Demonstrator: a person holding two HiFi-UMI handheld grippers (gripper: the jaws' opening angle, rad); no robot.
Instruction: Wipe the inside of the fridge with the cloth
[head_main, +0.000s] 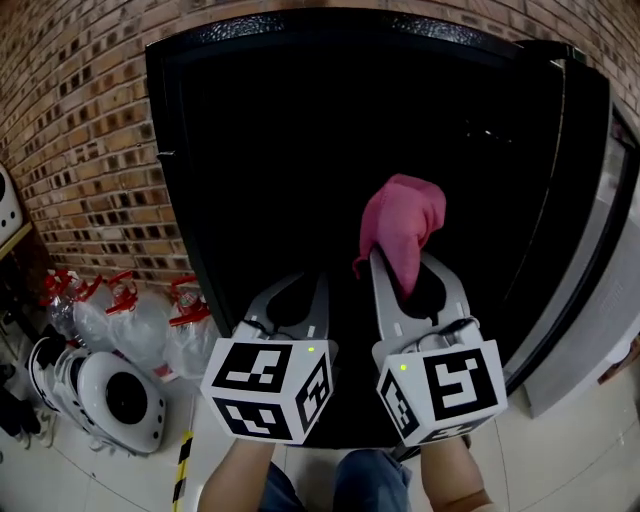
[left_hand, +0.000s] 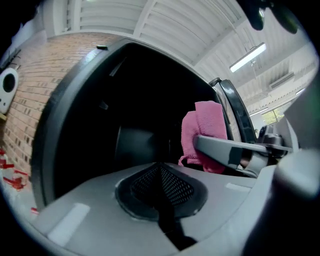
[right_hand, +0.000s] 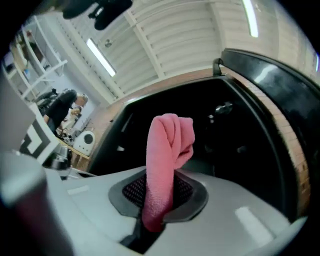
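**In front of the dark fridge: cloth pinched in the right gripper**

On each gripper's cube, low in the head view, the only print is black-and-white square markers, and a small green light glows on each cube.

Brick wall (head_main: 90, 150) fills the upper left of the frame beside the black fridge (head_main: 300, 130). At lower left, clear bags (head_main: 150, 320) with red handles lie on the tiled floor next to a white round appliance (head_main: 110, 395). A strip of yellow-black tape (head_main: 182, 465) runs along the floor at the bottom edge. The fridge door (head_main: 590, 250) stands at the right edge of the frame. Forearms and jeans (head_main: 370, 480) show at bottom centre. Long ceiling lamps (right_hand: 100, 56) cross the top of the right gripper view.

The right gripper (head_main: 400, 262), right of centre, has its jaws pressed onto the pink cloth (head_main: 402, 225). The cloth rises from between the pads and folds over in a bunch above the fingertips, hanging before the fridge's dark inside. Whether it touches any inner surface cannot be told.

The left gripper (head_main: 310, 280), just beside it at centre left, has its jaws pressed together on nothing. In its own view the cloth shows at centre right, with one right-gripper finger lying across it
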